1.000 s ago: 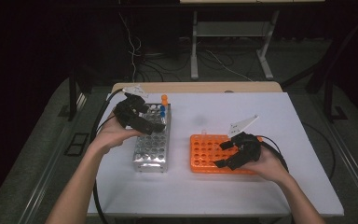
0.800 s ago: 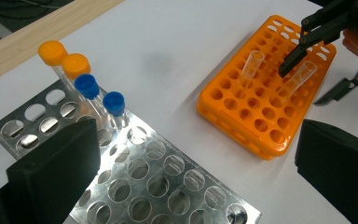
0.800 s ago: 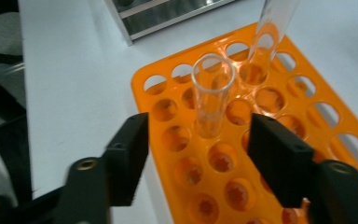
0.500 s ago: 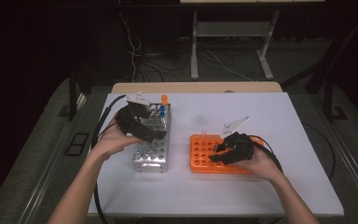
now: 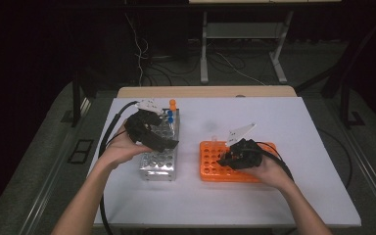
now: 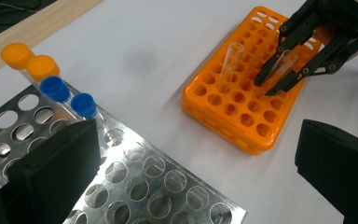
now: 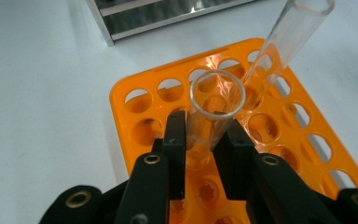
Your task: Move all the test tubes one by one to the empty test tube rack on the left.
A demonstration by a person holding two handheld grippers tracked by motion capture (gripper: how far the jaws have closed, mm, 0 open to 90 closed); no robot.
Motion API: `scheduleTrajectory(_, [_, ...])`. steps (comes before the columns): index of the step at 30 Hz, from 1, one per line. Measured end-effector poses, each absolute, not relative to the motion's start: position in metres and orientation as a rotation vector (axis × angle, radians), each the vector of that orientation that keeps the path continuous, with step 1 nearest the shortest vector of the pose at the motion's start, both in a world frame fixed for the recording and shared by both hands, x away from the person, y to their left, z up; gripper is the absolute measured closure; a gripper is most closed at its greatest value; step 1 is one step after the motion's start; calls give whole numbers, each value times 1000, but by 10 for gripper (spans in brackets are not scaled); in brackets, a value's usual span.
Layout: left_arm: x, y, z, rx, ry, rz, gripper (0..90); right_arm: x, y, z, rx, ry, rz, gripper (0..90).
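Orange plastic rack (image 5: 210, 161) lies on the white desk (image 5: 284, 196), right of a metal rack (image 5: 157, 164) that stands just beside it with a strip of desk between. In the high view the right tool (image 5: 223, 160) sits over the orange rack's middle, its hand (image 5: 267, 171) behind it toward the near right.

In the right tool's own view the two black jaws of the tool (image 7: 205, 133) are closed on a clear open-topped tube (image 7: 213, 109), gripping it just below its rim; the tube's lower end points down at the rack's holes (image 7: 193, 156), though whether it is seated in one I cannot tell. A second clear tube (image 7: 286, 39) stands tilted in a hole just beyond the gripped one, leaning away to the upper right.

From the left tool's view the same pair show: the held tube (image 6: 279, 65) between the far tool's jaws and the other tube (image 6: 230, 60) just beside it, apart from the jaws.

The left tool (image 5: 164, 142) hovers over the metal rack, held by the left hand (image 5: 120, 149). Its jaws stand wide apart with nothing between them. At the rack's far end stand two orange-capped tubes (image 6: 30, 63) and two blue-capped tubes (image 6: 67, 95), close together.
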State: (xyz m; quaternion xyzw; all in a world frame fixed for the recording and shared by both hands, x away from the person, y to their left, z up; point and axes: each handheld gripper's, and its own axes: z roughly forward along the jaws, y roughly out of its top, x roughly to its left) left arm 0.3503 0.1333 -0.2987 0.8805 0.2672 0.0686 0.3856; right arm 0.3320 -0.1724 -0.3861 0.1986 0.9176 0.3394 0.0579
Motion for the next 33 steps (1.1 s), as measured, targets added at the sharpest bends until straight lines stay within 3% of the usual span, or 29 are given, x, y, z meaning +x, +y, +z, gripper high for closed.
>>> scheduleTrajectory(33, [336, 81, -269, 2331, 433, 105, 6, 327, -165, -318, 488, 2799, 1096, 746])
